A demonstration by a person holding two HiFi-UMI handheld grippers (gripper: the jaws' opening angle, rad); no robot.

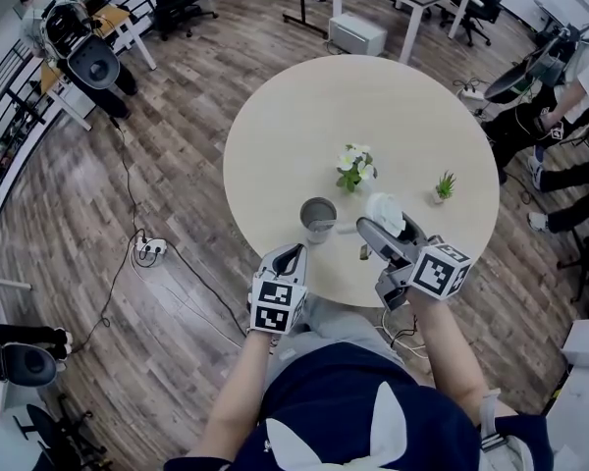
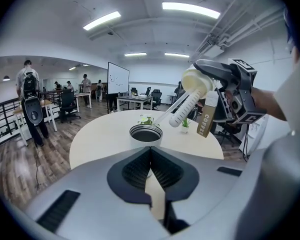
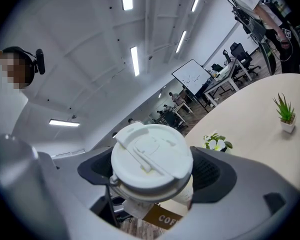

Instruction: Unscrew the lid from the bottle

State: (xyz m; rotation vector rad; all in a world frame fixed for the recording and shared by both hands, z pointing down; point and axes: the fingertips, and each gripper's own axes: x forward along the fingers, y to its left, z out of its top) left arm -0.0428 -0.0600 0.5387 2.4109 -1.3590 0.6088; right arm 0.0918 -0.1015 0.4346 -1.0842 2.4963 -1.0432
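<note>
Round table [image 1: 275, 145]: R gripper [image 1: 388, 232] clamps lid [image 3: 151, 156]; L gripper [image 2: 150, 156] closed, empty.

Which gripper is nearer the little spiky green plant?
Right. The right gripper, shut on the bottle, is just left of the spiky plant, toward the person. The left gripper, shut and empty, sits farther left, past the grey cup.

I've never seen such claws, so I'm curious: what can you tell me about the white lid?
The lid is white, round and plastic-looking, with a flip tab across its top. The right gripper clamps its rim from both sides, holding it tilted above the table, off the grey cup. A ribbed white tube slants from its underside toward the cup, and a brown COFFEE tag dangles alongside.
</note>
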